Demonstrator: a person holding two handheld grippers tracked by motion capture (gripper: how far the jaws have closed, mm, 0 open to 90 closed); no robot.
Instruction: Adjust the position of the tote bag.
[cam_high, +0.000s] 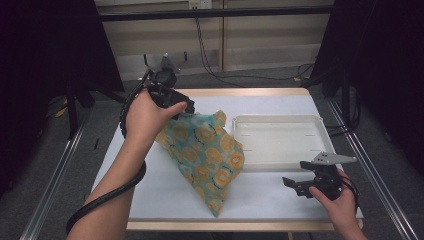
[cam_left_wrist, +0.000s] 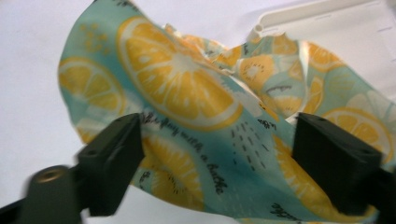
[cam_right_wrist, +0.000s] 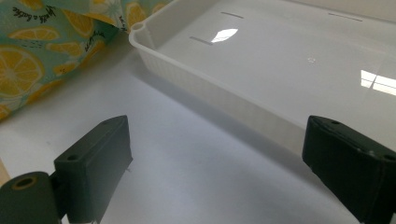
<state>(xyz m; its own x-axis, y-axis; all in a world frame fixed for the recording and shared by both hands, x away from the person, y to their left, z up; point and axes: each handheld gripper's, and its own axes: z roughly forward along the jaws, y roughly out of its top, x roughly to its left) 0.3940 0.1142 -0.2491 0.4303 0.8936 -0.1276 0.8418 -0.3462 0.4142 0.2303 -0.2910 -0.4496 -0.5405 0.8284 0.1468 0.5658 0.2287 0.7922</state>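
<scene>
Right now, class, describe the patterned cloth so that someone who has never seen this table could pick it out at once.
Start at the white table and find the white tray on its right half. Just left of that tray, below the left claw, the cloth hangs in a peak. It is the one soft, coloured thing here: teal, printed with orange citrus slices and black script.

A teal cloth (cam_high: 207, 157) printed with yellow lemon slices and black script hangs rumpled, its upper corner lifted at the far left and its lower corner resting on the white tabletop (cam_high: 270, 192), just beside a white tray (cam_high: 280, 120).
</scene>
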